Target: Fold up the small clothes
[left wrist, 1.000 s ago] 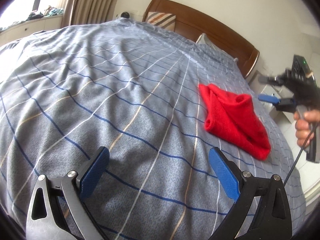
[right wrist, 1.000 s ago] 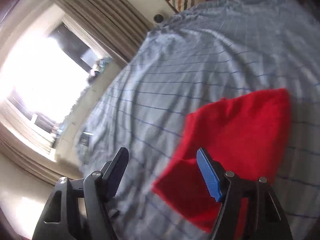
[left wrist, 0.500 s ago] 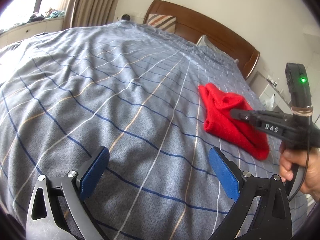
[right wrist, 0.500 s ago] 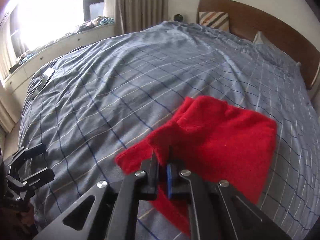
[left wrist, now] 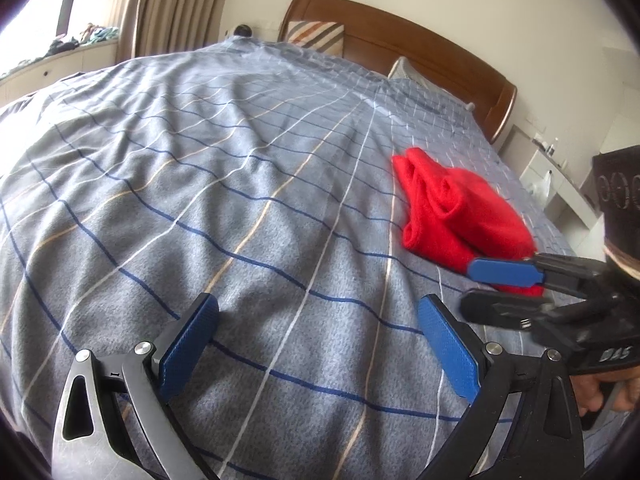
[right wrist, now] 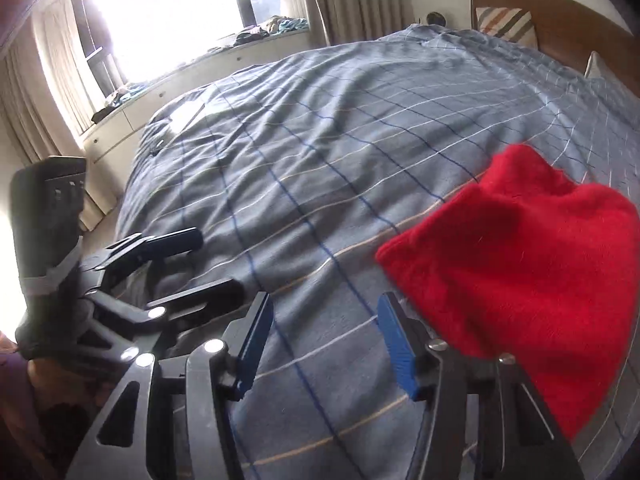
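Left wrist view: my left gripper [left wrist: 318, 346] holds its fingers wide above the checked bedspread [left wrist: 224, 184], gripping nothing. The red garment [left wrist: 460, 212] lies crumpled to the right, near the headboard [left wrist: 420, 48]. My right gripper [left wrist: 486, 286] has its tips at the garment's near edge.

Right wrist view: my right gripper [right wrist: 324, 344] has fingers parted, empty; the garment [right wrist: 520, 272] lies just beside the right finger. My left gripper [right wrist: 196, 264] is open, at left.

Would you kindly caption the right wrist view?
Open right gripper above the checked bedspread, beside a red garment.
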A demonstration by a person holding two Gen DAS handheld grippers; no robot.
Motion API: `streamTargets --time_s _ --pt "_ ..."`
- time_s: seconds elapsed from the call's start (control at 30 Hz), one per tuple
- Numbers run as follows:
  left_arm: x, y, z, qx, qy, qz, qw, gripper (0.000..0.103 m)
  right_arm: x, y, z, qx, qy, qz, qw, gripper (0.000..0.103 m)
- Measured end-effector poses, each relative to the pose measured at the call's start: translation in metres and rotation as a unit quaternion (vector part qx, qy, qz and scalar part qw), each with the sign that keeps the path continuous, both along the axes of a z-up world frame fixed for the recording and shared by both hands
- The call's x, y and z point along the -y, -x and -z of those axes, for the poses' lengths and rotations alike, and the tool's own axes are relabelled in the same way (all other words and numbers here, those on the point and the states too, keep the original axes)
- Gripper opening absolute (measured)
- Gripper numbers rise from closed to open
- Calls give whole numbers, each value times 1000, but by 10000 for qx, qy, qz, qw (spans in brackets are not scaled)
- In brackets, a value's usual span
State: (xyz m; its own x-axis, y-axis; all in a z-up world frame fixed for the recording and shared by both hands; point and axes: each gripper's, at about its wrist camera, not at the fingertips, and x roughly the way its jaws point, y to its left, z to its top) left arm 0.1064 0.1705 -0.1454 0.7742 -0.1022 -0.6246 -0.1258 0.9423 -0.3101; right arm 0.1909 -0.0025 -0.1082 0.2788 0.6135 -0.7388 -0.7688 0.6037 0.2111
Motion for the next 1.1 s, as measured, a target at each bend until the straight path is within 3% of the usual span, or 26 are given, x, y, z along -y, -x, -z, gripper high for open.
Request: streamTargets --time_s 0.1,0.2,0.23,0.27,0.3,0.33,0.4,0.43,0.5,0.6,0.67,0.77,0.87,0.93,1.1 --pt "-4 2 -1 57 139 -20 9999 100 52 -2 -23 158 -409 775 9960 54" --pt "-4 0 0 41 187 -36 9998 100 103 -19 -23 92 -468 1774 9830 51" --pt "-1 0 0 33 141 -22 9999 100 114 -27 -15 -111 -460 2014 9784 40" --pt "1 -1 0 35 84 -1 10000 100 118 -33 -4 -332 -364 2126 9759 30" --pt "4 -1 0 46 18 22 10000 100 116 -36 12 -533 -162 2123 9756 27" --pt "7 0 0 56 -59 60 9999 100 109 -35 27 -655 77 2063 9763 26" --pt "13 1 -1 30 -155 169 9997 100 94 -23 39 -446 334 1959 9790 26" --pt "16 2 -3 -15 -149 240 9996 100 91 -16 36 -321 299 1944 9799 26" --pt "18 2 -14 18 78 373 9993 100 94 -10 29 -520 -27 1960 9792 26" --pt "21 -24 -45 214 614 730 9952 101 114 -1 14 -436 -472 2230 9727 53" --pt "29 -63 -64 158 847 1067 9906 101 135 -9 2 -324 -778 2586 9623 74" --pt "46 -140 -65 -440 1037 1195 9864 100 169 -43 -5 -587 -1323 3151 9379 77" --pt "67 -201 -39 -1098 736 1168 9843 98 192 -87 5 -1181 -1894 3420 9128 77" --pt "71 -223 -21 -1491 500 1152 9808 93 195 -114 21 -1660 -2102 3494 8979 77" --pt "69 -236 -3 -1736 792 1347 9723 99 177 -160 66 -2436 -2537 3413 8717 77"
